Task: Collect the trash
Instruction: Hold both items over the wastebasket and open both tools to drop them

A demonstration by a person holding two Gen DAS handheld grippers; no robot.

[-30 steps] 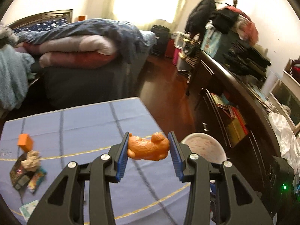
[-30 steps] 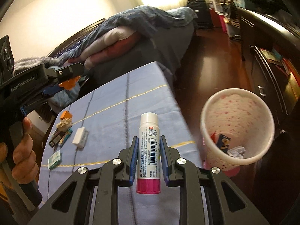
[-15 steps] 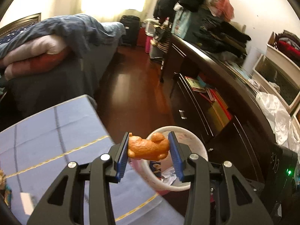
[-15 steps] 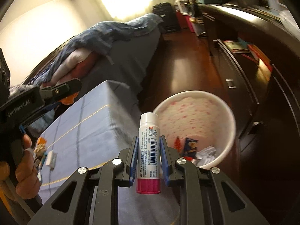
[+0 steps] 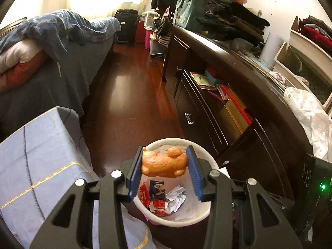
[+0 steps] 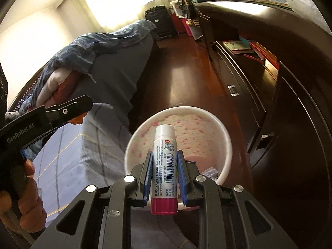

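A: Status?
B: I had left tongs point(image 5: 165, 167) pinching the orange toy point(image 5: 164, 164), right tongs point(image 6: 164, 173) pinching the glue stick point(image 6: 164, 166), both over the bin point(image 5: 209, 209) beside the counter's point(image 5: 41, 155) corner.
A: Remaining?
B: Both drops; wrappers point(image 5: 159, 197) already lay inside.

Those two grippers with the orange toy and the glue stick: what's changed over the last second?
Both hands swung away from the blue-clothed table to above the white bin. The left gripper kept hold of the orange toy, the right gripper of the glue stick. Nothing was released; the bin's wrappers lie unchanged.
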